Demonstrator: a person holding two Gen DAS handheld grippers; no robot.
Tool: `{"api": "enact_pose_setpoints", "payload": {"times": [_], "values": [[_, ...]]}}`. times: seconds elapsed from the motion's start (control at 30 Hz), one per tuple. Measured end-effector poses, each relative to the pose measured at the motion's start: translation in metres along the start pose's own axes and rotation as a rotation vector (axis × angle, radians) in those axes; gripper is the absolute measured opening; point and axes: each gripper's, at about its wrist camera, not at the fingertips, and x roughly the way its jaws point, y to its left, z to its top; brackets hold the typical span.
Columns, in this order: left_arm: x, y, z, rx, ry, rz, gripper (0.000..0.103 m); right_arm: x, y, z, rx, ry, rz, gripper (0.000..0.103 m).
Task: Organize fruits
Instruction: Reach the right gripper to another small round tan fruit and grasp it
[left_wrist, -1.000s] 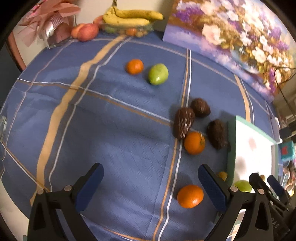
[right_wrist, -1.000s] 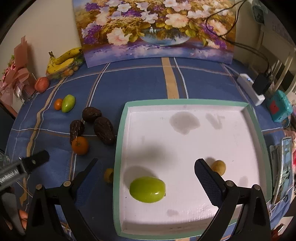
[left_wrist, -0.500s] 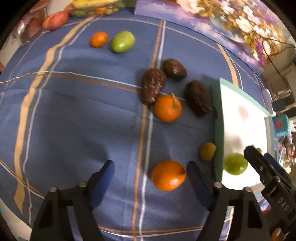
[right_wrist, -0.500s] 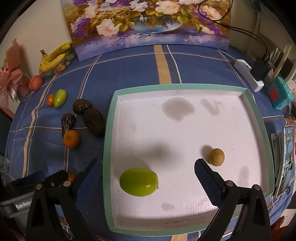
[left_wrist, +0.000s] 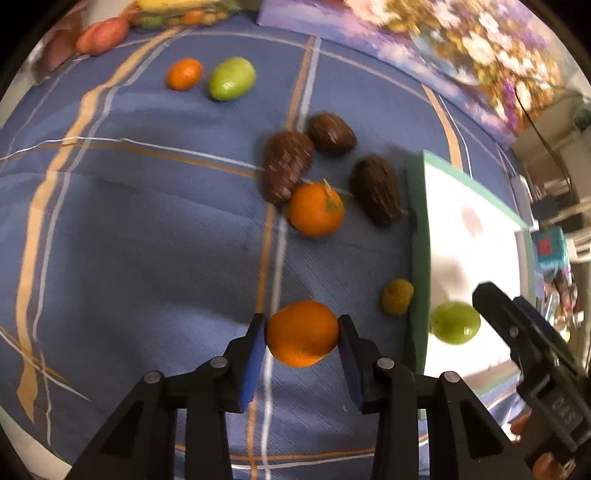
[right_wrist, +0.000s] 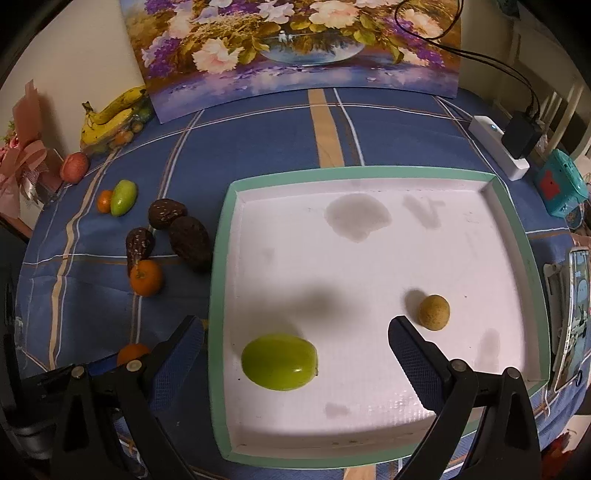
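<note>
My left gripper is shut on an orange low over the blue cloth, left of the white tray. The orange also shows in the right wrist view. My right gripper is open and empty above the tray, over a green fruit. A small yellow-brown fruit lies in the tray to the right. On the cloth lie another orange, three dark brown fruits, a small yellowish fruit, a green fruit and a small orange.
A flower painting leans at the back. Bananas and a red fruit sit at the back left by pink wrapping. A power strip, a teal box and a phone lie right of the tray.
My left gripper has moved forward and right to the near orange and closed on it. My right gripper stays open over the tray, shifted slightly.
</note>
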Motion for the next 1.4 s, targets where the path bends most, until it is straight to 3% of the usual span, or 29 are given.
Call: {"api": "enact_pose_setpoints", "payload": {"times": [0.2, 0.33, 0.43, 0.63, 0.8, 1.2, 1.4], "values": [[-0.023, 0.026, 0.008, -0.098, -0.091, 0.009, 0.041, -0.01, 0.02, 0.002, -0.077, -0.057, 0.105, 0.1], [-0.028, 0.037, 0.013, -0.158, -0.122, -0.012, 0.041, -0.015, 0.036, 0.003, -0.148, -0.096, 0.13, 0.097], [-0.032, 0.045, 0.012, -0.186, -0.134, -0.022, 0.041, -0.015, 0.05, 0.002, -0.209, -0.092, 0.143, 0.074], [-0.037, 0.058, 0.013, -0.22, -0.139, -0.044, 0.041, 0.001, 0.071, -0.007, -0.298, -0.02, 0.138, 0.047], [-0.036, 0.061, 0.012, -0.223, -0.137, -0.059, 0.041, 0.016, 0.078, -0.011, -0.321, 0.035, 0.134, 0.042], [-0.038, 0.063, 0.012, -0.238, -0.141, -0.076, 0.041, 0.02, 0.1, -0.016, -0.419, 0.043, 0.054, 0.039], [-0.039, 0.066, 0.013, -0.253, -0.14, -0.085, 0.041, 0.036, 0.101, -0.015, -0.41, 0.082, 0.006, 0.039]]}}
